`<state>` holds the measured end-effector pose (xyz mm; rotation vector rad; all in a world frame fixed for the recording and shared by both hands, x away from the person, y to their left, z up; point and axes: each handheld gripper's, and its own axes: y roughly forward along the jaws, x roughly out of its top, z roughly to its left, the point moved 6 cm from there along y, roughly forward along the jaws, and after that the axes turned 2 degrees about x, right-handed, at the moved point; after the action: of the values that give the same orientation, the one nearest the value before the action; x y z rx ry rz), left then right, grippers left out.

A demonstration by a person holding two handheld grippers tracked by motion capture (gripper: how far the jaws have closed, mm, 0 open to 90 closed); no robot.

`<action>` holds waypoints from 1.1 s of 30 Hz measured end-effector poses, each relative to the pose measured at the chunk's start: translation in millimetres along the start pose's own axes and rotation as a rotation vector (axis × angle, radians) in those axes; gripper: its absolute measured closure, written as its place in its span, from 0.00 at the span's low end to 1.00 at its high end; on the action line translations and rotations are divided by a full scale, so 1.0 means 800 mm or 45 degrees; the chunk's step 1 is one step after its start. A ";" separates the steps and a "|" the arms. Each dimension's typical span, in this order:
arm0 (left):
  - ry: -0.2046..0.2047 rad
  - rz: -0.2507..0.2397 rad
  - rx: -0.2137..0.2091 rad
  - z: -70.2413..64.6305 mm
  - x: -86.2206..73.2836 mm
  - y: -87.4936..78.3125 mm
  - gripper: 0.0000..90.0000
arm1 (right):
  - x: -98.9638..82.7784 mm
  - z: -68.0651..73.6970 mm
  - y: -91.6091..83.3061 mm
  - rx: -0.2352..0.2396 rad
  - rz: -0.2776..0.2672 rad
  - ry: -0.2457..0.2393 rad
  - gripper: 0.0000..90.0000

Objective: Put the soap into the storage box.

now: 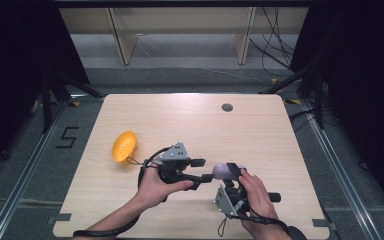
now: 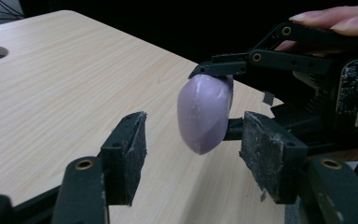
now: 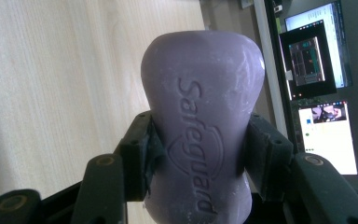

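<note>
- Your right tool is clenched on a purple bar of soap, its pads biting the narrow waist, and holds it above the near right part of the surface.
- Your left tool is released: its jaws stand apart with the soap's free end in the gap, neither pad touching.
- The bar looks hard and smooth, light enough for one tool, but probably slick; squeezed on the rounded ends, it could squirt out.
- Take hold across the flat faces, or at the waist where the sides pinch in, with both pads flat.
- Soap probably dents under hard edges, so clamp gently.
- An orange bowl lies tilted on the left of the surface, well apart.
</note>
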<state>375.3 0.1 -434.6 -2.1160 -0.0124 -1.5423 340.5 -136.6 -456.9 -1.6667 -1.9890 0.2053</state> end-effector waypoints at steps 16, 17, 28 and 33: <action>0.015 0.061 -0.050 -0.007 0.001 0.034 0.53 | 0.007 0.001 0.001 0.003 -0.020 -0.038 0.56; 0.013 0.059 -0.059 -0.007 0.002 0.035 0.54 | 0.006 0.005 0.000 0.011 -0.013 0.005 0.55; -0.023 0.073 -0.084 -0.005 0.003 0.043 0.59 | 0.008 0.004 0.001 -0.004 -0.024 -0.021 0.55; -0.052 0.077 -0.106 -0.005 0.003 0.046 0.59 | 0.010 0.000 0.000 -0.017 -0.031 -0.073 0.56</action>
<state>383.3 -33.8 -446.3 -2.1916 0.1020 -1.4884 339.6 -129.3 -454.4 -1.6620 -2.0561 0.2341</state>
